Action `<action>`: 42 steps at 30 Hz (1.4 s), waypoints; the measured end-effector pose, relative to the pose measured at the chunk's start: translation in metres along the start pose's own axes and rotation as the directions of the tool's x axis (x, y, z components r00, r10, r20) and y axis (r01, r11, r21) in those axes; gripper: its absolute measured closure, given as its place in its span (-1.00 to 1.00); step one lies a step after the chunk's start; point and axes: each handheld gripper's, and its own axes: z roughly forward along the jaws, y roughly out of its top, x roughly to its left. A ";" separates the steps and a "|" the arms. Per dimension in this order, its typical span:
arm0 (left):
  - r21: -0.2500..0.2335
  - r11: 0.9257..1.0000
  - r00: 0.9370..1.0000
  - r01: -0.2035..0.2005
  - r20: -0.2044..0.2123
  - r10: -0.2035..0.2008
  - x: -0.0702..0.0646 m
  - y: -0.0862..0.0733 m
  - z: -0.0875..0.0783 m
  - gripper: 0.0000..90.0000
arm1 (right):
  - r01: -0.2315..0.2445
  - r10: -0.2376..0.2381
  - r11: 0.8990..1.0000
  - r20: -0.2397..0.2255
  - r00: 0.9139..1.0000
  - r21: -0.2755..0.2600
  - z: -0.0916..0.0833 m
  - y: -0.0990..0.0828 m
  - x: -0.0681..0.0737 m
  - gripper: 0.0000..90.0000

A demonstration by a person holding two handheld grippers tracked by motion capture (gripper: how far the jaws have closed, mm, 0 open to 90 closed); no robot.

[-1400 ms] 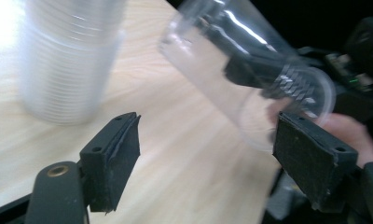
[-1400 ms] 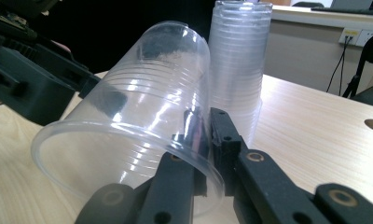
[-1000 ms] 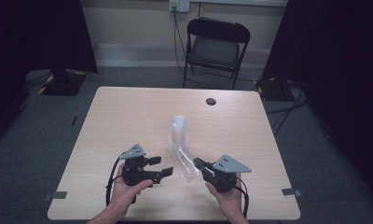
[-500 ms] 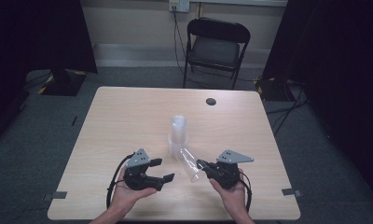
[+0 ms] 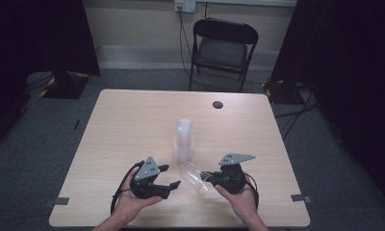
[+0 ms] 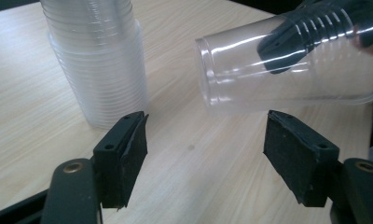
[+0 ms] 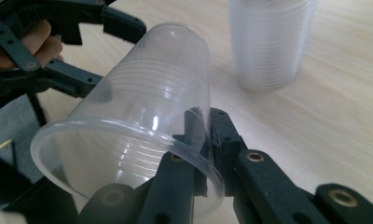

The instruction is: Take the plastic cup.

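Two hand-held black tongs meet over the near edge of a pale wooden bench [image 5: 133, 125]. Right tongs [image 5: 211, 179]: jaws closed on the rim wall of a single clear plastic cup [image 5: 194, 177], one jaw inside the cup and one outside, as the right gripper view shows at close range [image 7: 142, 135]. The cup lies on its side, held just above the bench, its base pointing toward the left tongs [image 5: 169, 177]. Left tongs: jaws parted and gripping nothing, having just been closing; in the left gripper view the cup's base [image 6: 268, 65] hangs just beyond and above the gap between them. A tall stack of nested clear plastic cups [image 5: 184, 140] stands upright, mouth down, just behind the held cup, near the bench centre. A small dark round disc [image 5: 218, 104] lies near the far edge, and a black folding chair [image 5: 223, 50] stands beyond the bench.
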 end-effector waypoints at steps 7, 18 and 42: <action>0.035 0.994 0.994 -0.106 0.036 0.105 -0.014 0.001 0.004 -0.48 | 0.011 -0.008 0.997 -0.045 0.999 0.075 0.006 0.000 0.001 0.95; 0.055 0.971 0.971 -0.232 0.064 0.229 -0.024 -0.001 0.010 -0.59 | -0.004 0.018 0.989 -0.091 0.996 0.150 0.014 -0.001 0.002 0.95; 0.126 0.892 0.899 -0.433 0.126 0.419 -0.050 -0.006 0.031 -0.59 | -0.026 0.059 0.970 -0.127 0.990 0.244 0.036 -0.004 0.012 0.93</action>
